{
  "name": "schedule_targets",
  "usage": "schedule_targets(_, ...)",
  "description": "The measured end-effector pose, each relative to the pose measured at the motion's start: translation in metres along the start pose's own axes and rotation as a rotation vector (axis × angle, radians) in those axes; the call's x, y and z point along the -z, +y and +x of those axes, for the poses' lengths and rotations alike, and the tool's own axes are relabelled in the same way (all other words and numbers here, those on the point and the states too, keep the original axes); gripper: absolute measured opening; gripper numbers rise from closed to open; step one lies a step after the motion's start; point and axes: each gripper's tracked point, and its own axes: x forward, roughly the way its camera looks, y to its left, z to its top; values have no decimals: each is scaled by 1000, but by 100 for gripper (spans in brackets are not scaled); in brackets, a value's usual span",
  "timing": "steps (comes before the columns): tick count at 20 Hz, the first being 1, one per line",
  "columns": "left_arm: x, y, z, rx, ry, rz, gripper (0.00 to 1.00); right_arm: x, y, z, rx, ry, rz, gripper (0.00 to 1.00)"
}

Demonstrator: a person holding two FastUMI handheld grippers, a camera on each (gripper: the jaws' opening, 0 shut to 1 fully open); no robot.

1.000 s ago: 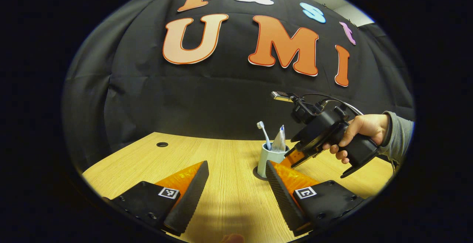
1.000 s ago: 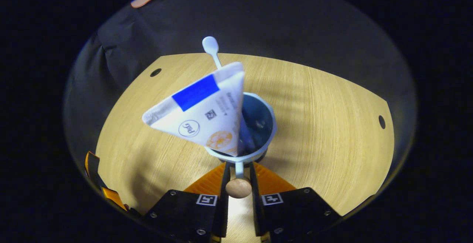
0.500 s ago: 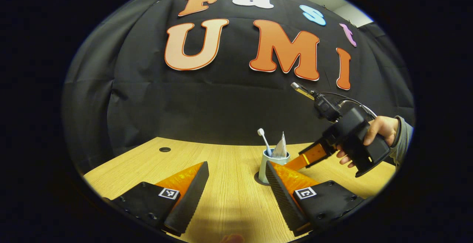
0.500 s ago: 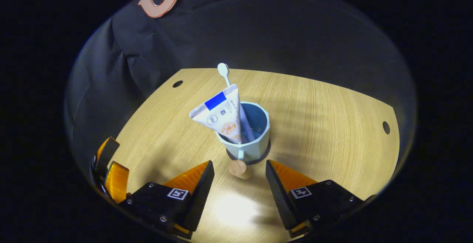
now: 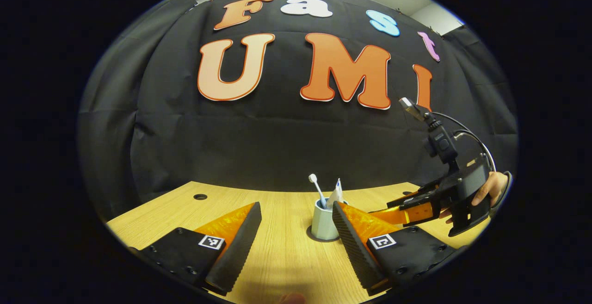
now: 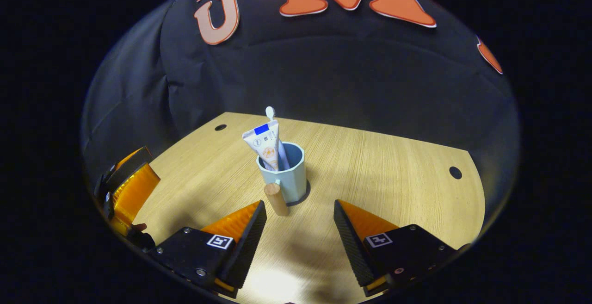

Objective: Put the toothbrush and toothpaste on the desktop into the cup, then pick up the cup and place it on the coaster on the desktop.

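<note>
Your wooden bench point(image 6: 370, 156) carries everything here, with two small round holes near its far corners. Near its middle the pale blue cup point(image 6: 289, 179) stands upright on a dark coaster point(image 5: 319, 238) whose edge peeks from beneath it, its wooden-ended handle point(image 6: 276, 198) pointing toward your right claw point(image 6: 299, 223). That claw hangs just short of the handle, spread wide and gripping nothing. Your left claw point(image 5: 296, 230) is likewise spread and empty, low over the bench. Inside the cup the toothpaste point(image 6: 266, 144) tube leans, and the toothbrush point(image 5: 317, 189) stands head up.
</note>
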Motion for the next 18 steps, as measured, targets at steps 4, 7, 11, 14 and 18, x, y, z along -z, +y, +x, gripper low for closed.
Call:
schedule_targets(4,-3,-16,0,-1,-29,-2,98,1,-32,-29,89,-125,-7,89)
schedule_targets(7,-1,-29,1,13,-29,13,97,0,-48,-45,153,-203,12,88)
schedule_targets(11,-2,-43,1,29,-46,46,98,-3,-61,-71,180,-323,42,88)
schedule_targets(14,0,-45,3,45,-57,44,96,-6,-68,-84,220,-419,11,88)
schedule_targets(18,-11,-52,16,48,-106,64,97,-30,-60,-96,273,-550,-120,88)
